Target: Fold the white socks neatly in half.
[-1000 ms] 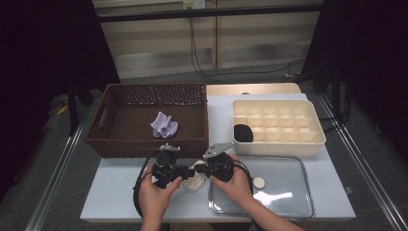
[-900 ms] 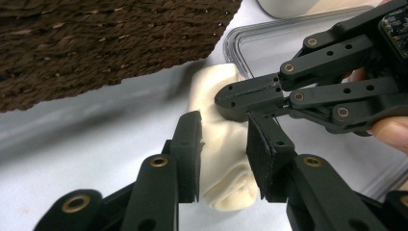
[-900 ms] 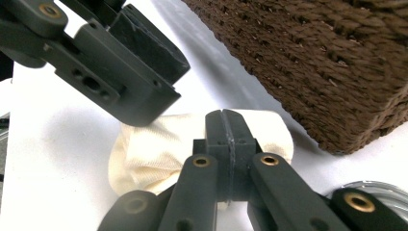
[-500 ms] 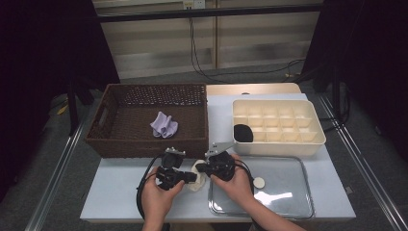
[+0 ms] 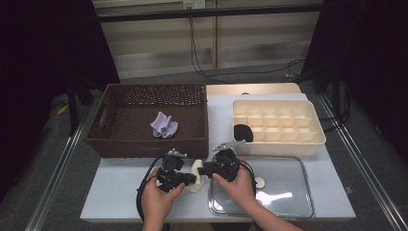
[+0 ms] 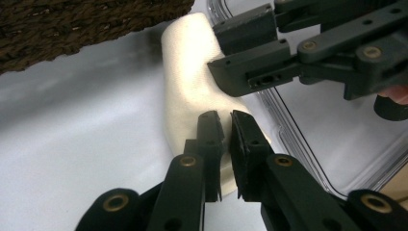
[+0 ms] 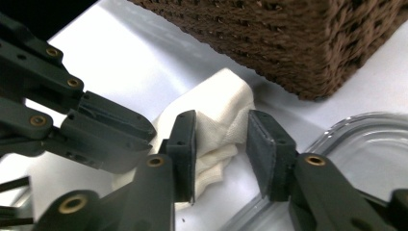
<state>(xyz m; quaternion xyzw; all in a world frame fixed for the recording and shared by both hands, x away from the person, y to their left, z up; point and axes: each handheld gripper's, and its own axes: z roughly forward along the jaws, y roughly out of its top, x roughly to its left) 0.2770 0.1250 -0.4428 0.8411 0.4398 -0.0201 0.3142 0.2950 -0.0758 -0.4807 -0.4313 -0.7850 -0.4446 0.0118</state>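
Cream-white cloth (image 5: 196,174), a small bunched piece, lies on the white table (image 5: 115,192) just in front of the brown wicker basket (image 5: 149,120), at that basket's near right corner, touching the left edge of the clear tray (image 5: 284,192). The left gripper (image 5: 191,179) meets it from the left, jaws drawn narrow and pinching the cloth's near edge, as the left gripper view shows (image 6: 223,139). The right gripper (image 5: 204,169) comes from the tray side; its jaws have just been opening and now stand apart with a fold of cloth between them, the pads no longer pressing it (image 7: 221,139). Inside the basket lies a lilac cloth (image 5: 164,125). Right of the basket stands a cream divided box (image 5: 276,126) with a black item (image 5: 243,132) in its near left cell.
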